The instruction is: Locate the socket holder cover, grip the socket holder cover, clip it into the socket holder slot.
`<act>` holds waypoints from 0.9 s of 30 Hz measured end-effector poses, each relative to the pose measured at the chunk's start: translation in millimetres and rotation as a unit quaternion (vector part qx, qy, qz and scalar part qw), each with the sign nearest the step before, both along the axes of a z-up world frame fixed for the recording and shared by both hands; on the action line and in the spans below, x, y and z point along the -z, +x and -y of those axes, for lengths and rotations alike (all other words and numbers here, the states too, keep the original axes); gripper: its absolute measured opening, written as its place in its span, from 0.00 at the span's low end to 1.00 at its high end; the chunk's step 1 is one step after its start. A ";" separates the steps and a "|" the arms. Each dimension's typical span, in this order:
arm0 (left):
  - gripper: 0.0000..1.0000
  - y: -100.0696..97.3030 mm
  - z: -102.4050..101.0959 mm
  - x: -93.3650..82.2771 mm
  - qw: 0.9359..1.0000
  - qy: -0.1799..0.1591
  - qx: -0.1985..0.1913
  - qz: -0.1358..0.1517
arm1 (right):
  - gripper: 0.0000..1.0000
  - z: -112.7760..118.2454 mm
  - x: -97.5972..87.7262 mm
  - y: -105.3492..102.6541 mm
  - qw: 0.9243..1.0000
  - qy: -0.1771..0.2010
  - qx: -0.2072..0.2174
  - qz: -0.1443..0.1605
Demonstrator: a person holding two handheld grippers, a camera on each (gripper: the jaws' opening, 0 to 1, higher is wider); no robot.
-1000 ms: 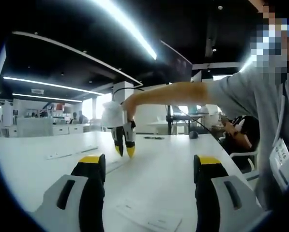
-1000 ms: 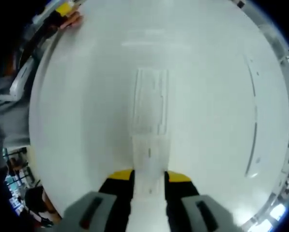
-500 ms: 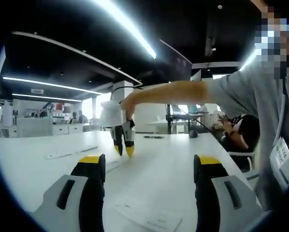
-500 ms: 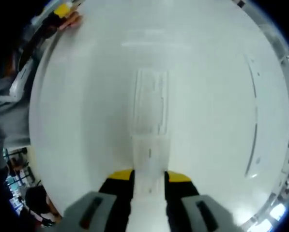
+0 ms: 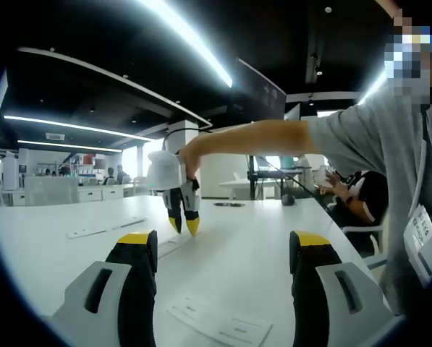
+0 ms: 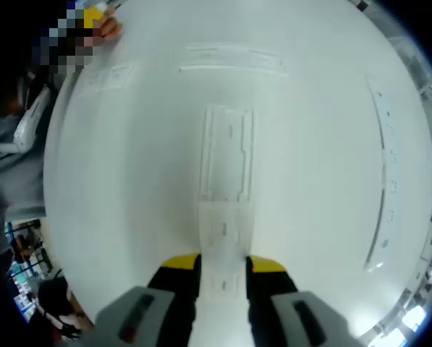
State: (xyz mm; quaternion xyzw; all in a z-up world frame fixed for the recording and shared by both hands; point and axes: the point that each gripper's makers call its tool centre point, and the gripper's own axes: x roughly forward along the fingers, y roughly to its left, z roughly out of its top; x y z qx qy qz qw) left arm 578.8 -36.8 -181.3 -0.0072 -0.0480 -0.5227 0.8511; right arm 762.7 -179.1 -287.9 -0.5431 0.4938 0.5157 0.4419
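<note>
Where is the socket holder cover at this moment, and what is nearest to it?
In the right gripper view, the socket holder cover sits low at centre between the right gripper jaws, its far end meeting the socket holder on the white table.

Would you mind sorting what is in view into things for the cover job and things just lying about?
For the job:
- cover, between the right gripper's jaws
- holder, just beyond it on the table

Lying about:
- white strips, one beyond the holder, one to the side
- paper slips near the left gripper
</note>
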 end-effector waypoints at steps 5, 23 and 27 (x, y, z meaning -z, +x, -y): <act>0.74 0.2 -0.5 -0.5 1.000 0.000 -0.001 0.000 | 0.26 -0.7 -0.2 -0.2 1.000 -0.001 -0.001 0.000; 0.74 -1.5 0.2 -1.0 1.000 0.001 0.001 0.003 | 0.26 -7.7 -1.5 1.6 1.000 0.003 -0.004 -0.001; 0.73 -2.0 0.6 -0.6 1.000 0.001 0.002 0.002 | 0.26 -8.4 -1.4 1.0 1.000 0.003 -0.003 -0.001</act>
